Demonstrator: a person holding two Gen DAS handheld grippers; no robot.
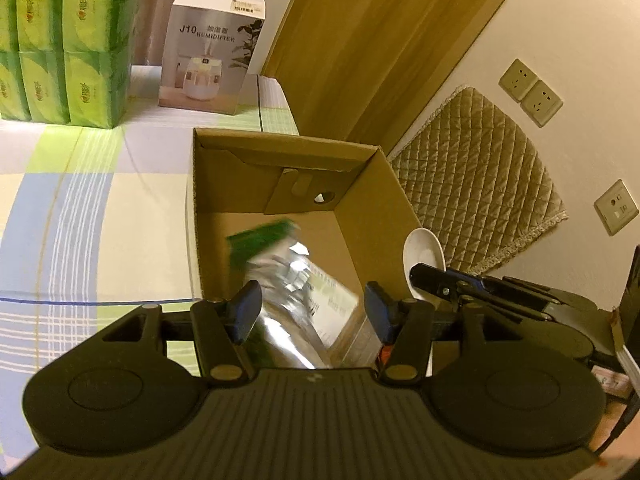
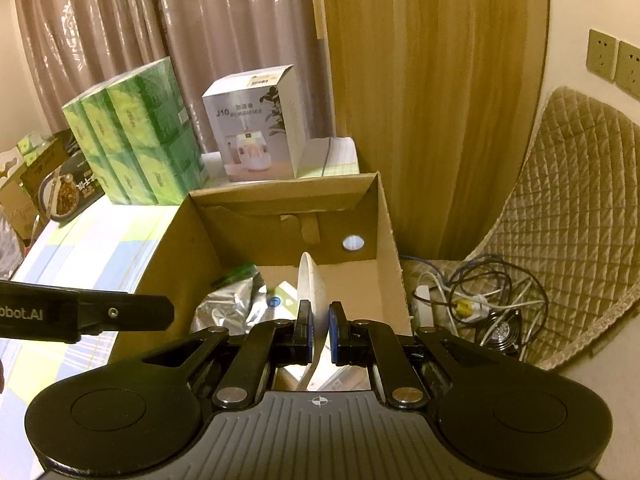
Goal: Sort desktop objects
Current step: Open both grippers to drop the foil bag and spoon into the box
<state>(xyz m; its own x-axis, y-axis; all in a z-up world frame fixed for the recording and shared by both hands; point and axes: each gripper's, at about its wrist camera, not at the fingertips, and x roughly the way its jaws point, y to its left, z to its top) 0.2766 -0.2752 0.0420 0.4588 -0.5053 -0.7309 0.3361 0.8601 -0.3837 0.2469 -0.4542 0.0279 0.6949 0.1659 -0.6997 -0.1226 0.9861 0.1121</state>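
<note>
I have the right gripper (image 2: pixel 319 330) pinching a white saucer (image 2: pixel 310 292) by its rim, pads pressed on either face, so the dish stands on edge just ahead of my fingertips and over the open cardboard box (image 2: pixel 384 216). Its flat faces look left and right of the tool; its long axis runs up and away from the jaws. To seat it well I judge I should lower it to the box floor before letting go, clear of the foil pouch (image 2: pixel 228 308) lying left of my tool. My left gripper (image 1: pixel 312 308) stands spread, nothing pinched; the pouch (image 1: pixel 296 280), blurred, lies below and ahead of it inside the box, green end pointing away.
</note>
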